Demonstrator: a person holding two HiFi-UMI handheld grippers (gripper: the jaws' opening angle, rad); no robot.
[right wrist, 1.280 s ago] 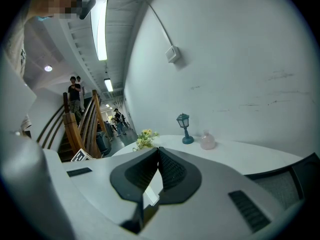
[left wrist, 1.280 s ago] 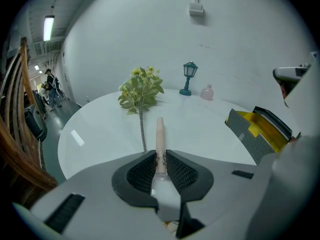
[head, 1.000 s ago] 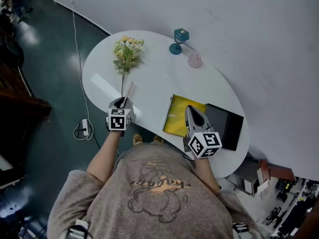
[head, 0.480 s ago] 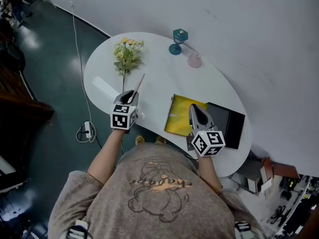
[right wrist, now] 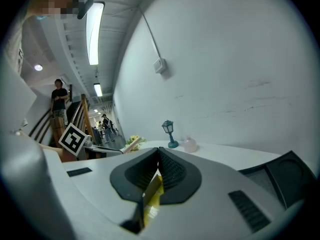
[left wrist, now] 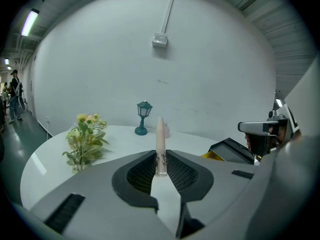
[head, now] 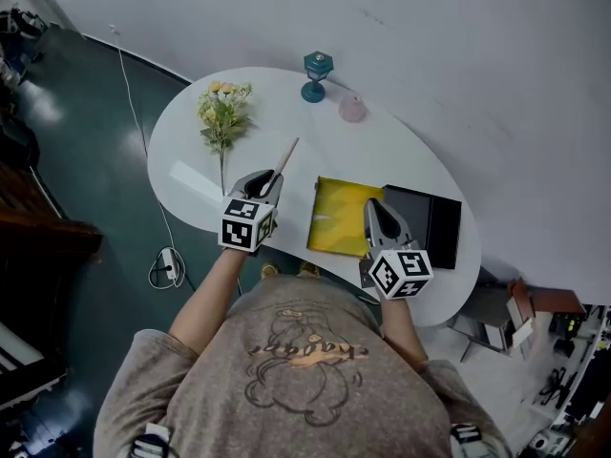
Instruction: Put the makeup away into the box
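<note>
Left hand-held gripper [head: 271, 179], jaws nearly closed on the makeup stick [head: 287, 155], has lifted it clear of the surface [head: 382, 151]; tip points to 1 o'clock. Box [head: 336, 219] sits at its 3 o'clock, right hand-held gripper [head: 373, 208] pinching its yellow edge. Judgement: carry begun, drop-in pending.

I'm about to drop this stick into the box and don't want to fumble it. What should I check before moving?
1. Grip on the makeup stick: ok. The left gripper has its jaws closed on the lower end.
2. Yellow box open: ok. Its black lid lies folded to the right.
3. Box steadied: ok. The right gripper has its jaws closed on the box's yellow edge.
4. Stick above the box: not ok. It is left of the box, over the bare table.
5. Path to the box: ok. The flowers and lamp stand farther off.
</note>
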